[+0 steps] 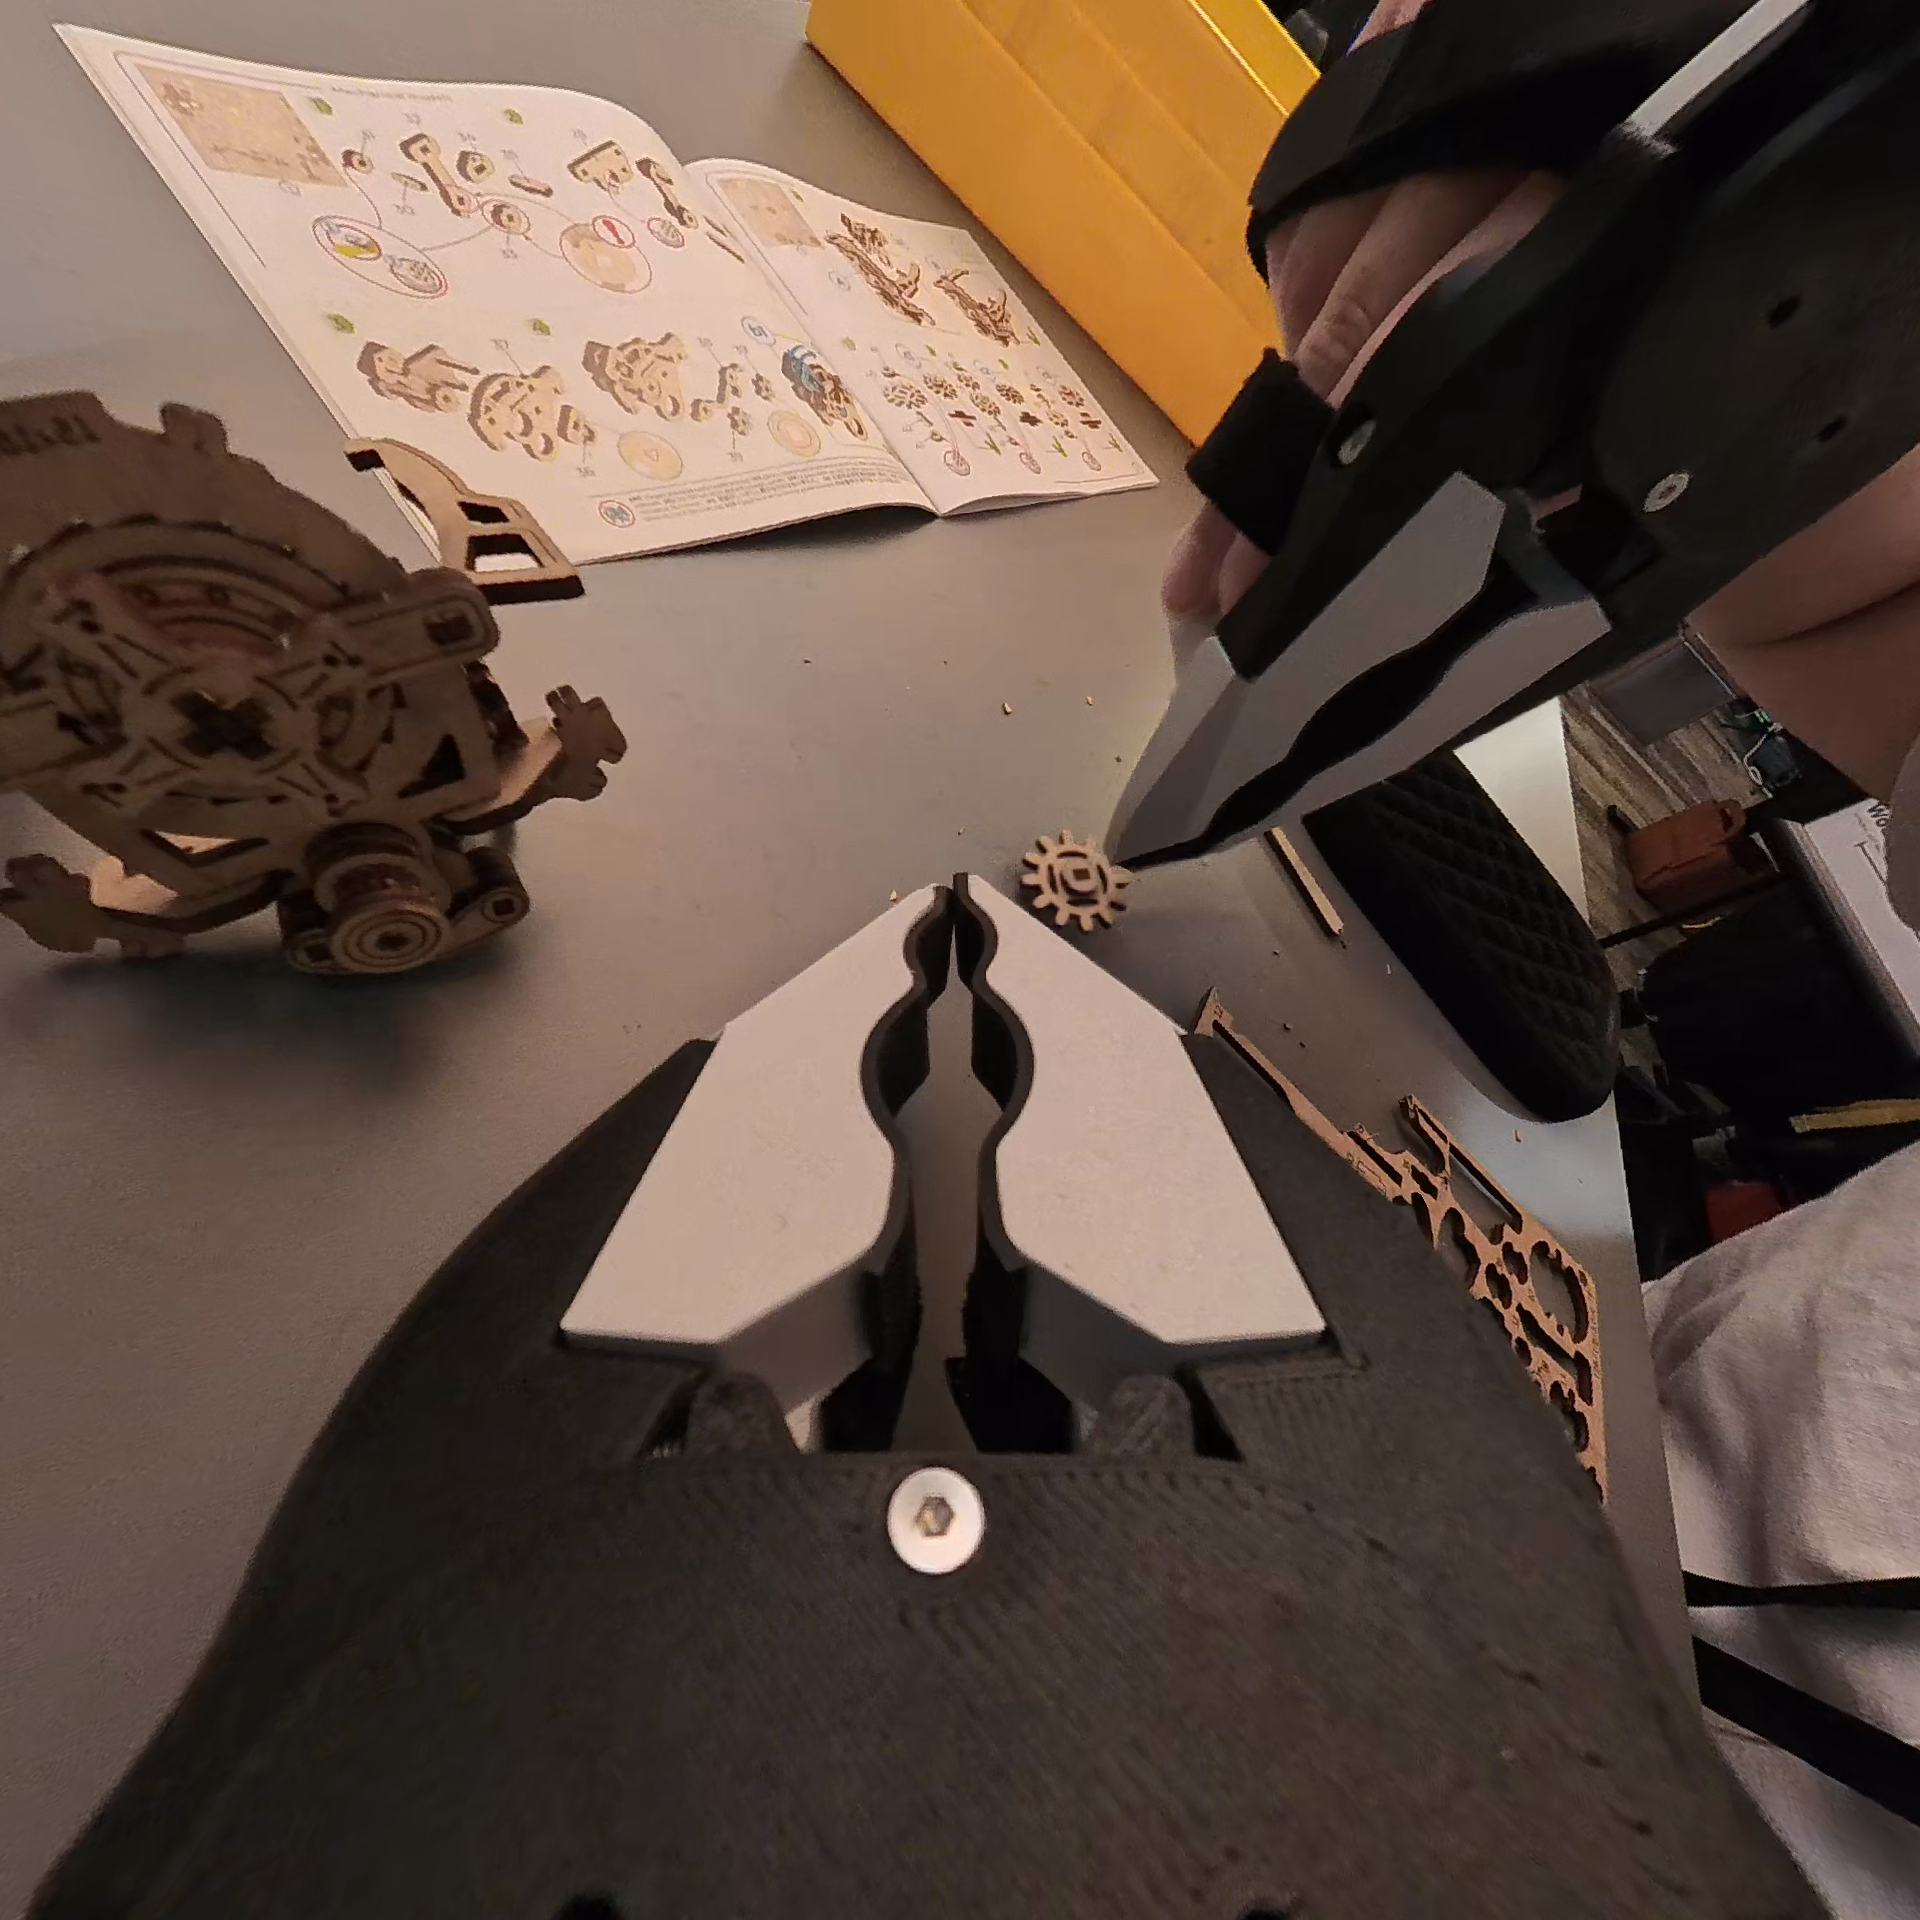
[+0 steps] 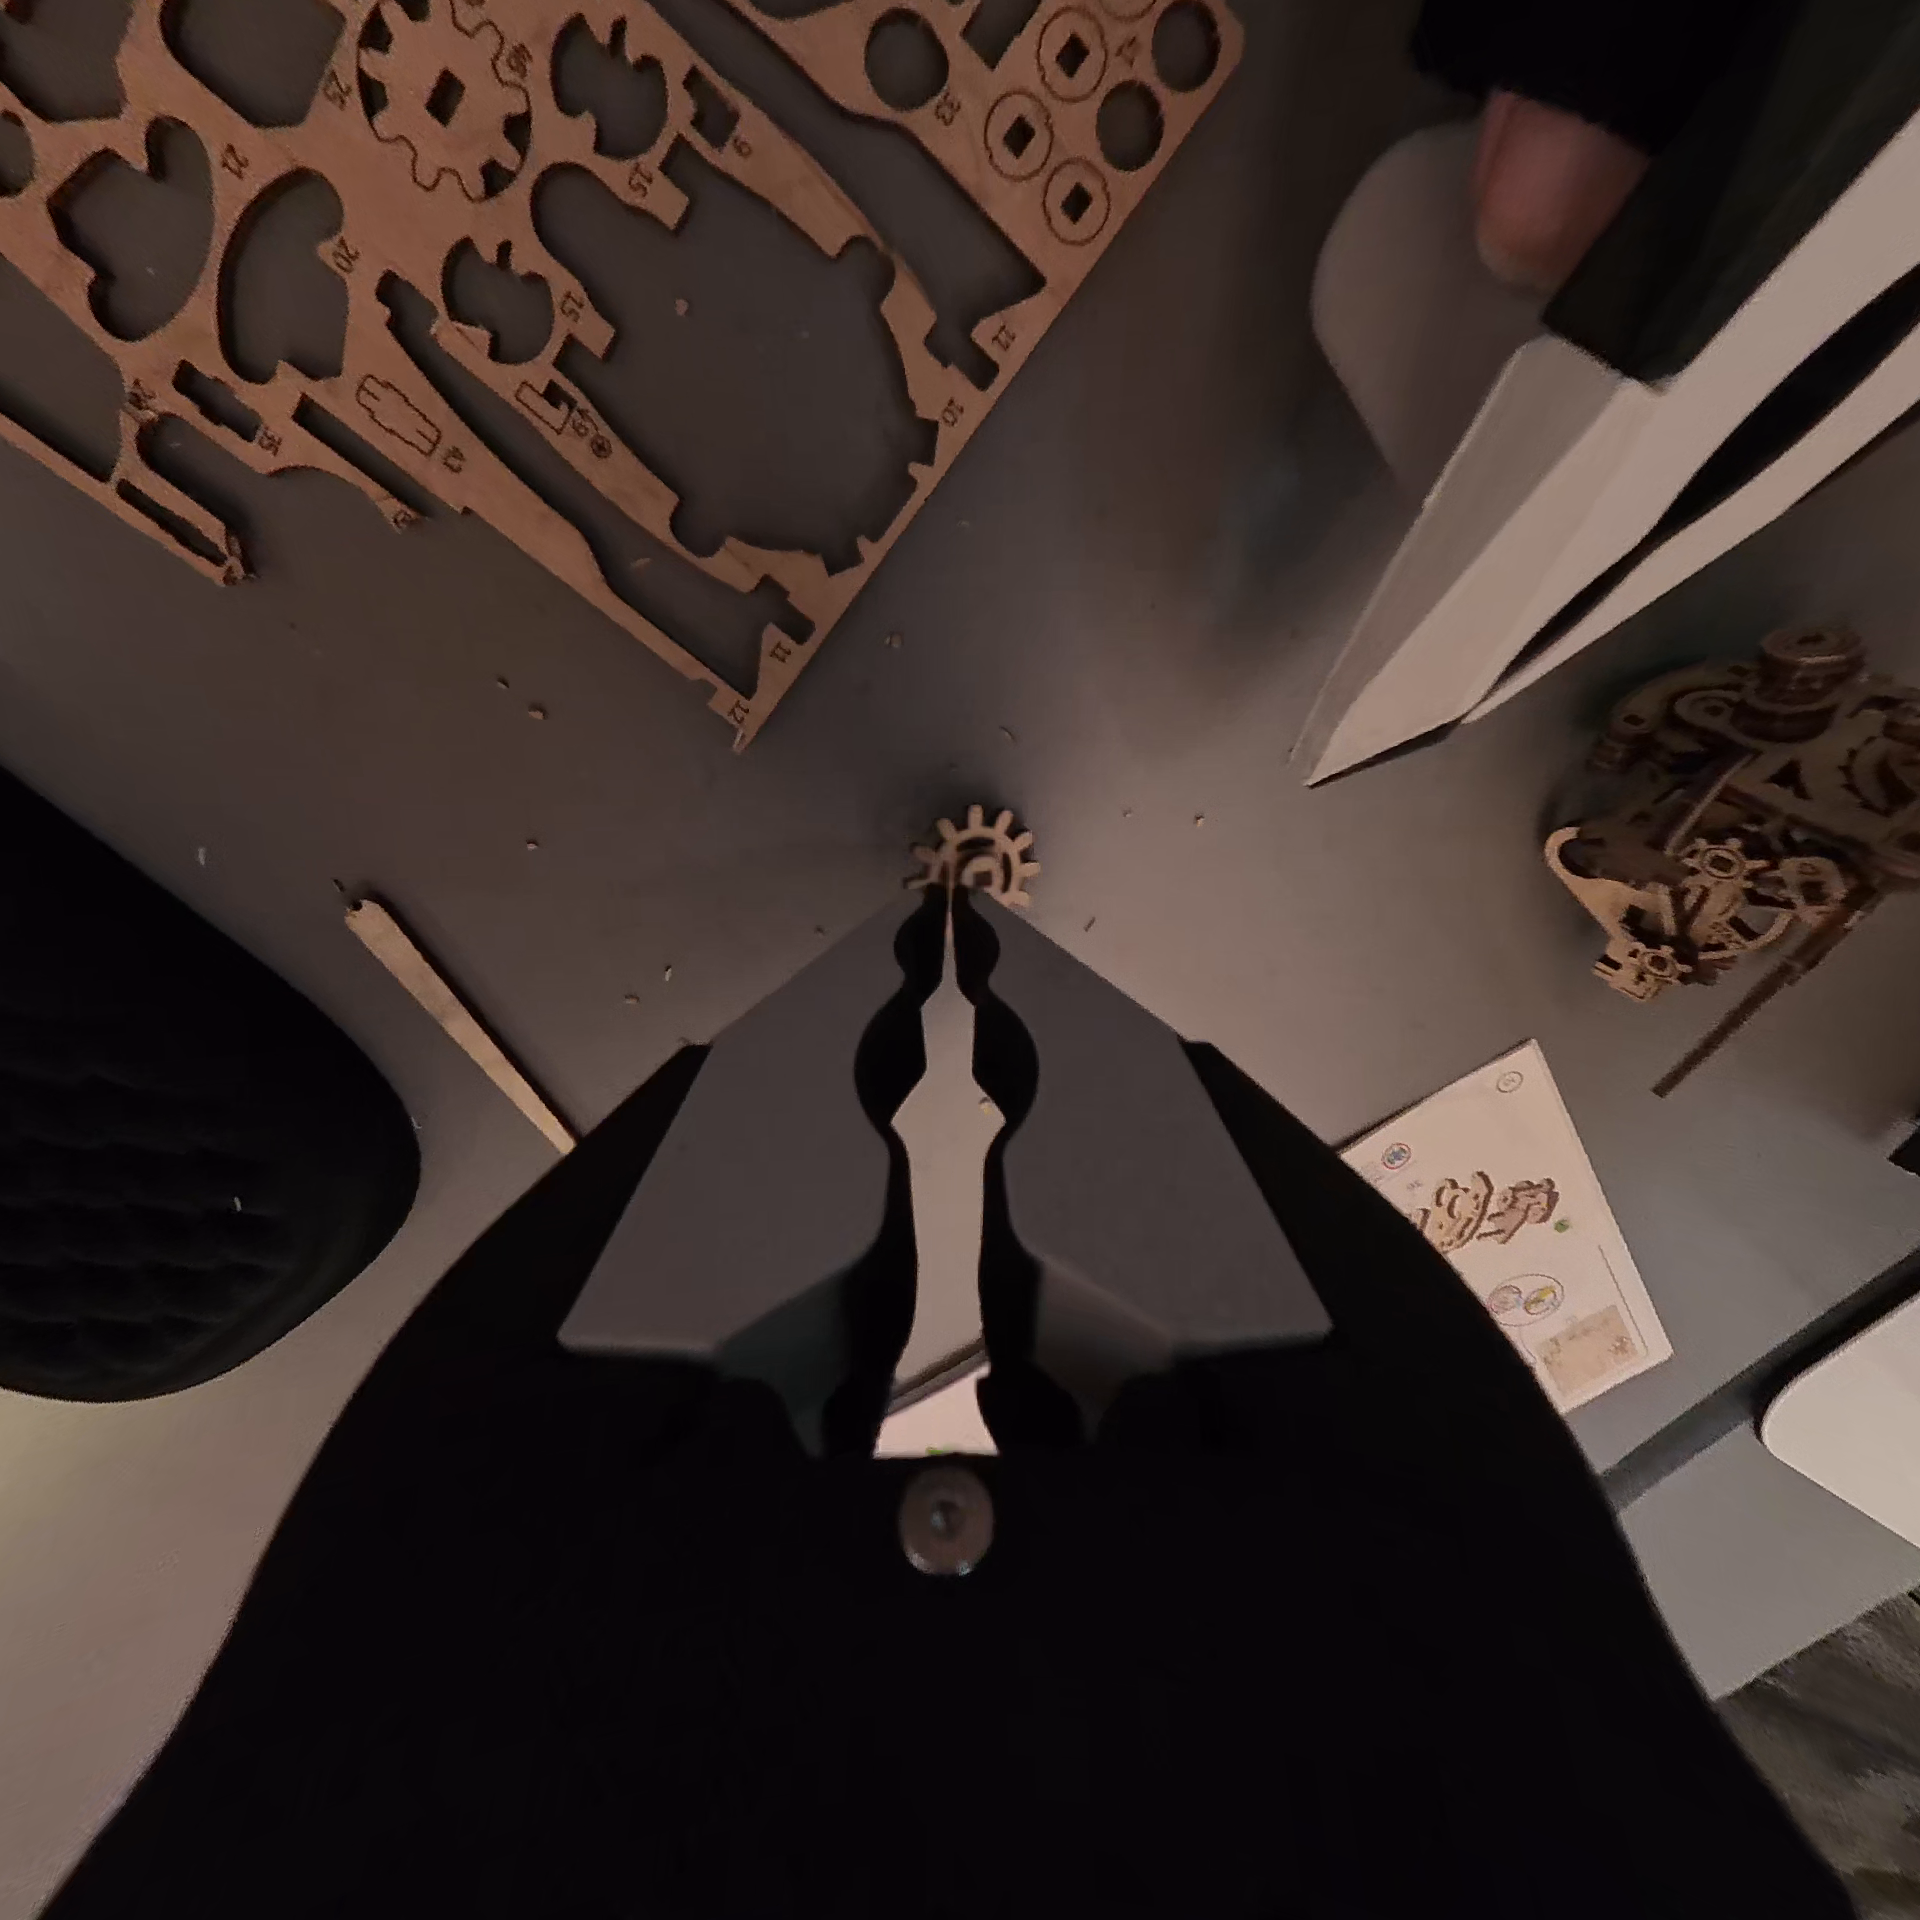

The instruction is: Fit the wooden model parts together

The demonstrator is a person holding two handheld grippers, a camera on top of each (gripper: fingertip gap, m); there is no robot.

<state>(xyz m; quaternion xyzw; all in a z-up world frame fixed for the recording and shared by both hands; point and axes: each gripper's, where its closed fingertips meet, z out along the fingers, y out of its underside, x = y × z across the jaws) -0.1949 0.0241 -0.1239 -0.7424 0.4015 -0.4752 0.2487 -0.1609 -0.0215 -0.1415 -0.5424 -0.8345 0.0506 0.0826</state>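
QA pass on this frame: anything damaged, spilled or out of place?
Nothing broken. Wood crumbs litter the table around the gear, likely punch-out debris from the sheet. A loose strip lies beside them.

Your left wrist cam sits low and close over the table [image 1: 727, 727], looking forward past its own gripper [image 1: 954, 889] toward the booklet [image 1: 582, 291] and yellow box [image 1: 1049, 135]. Your right wrist cam looks almost straight down at close range along its gripper [image 2: 953, 896], with the cut-out sheet [image 2: 582, 312] at top. Both views share the gear [image 1: 1075, 883] [image 2: 977, 858], the model [image 1: 260, 748] [image 2: 1756, 821], the booklet and each other's gripper.
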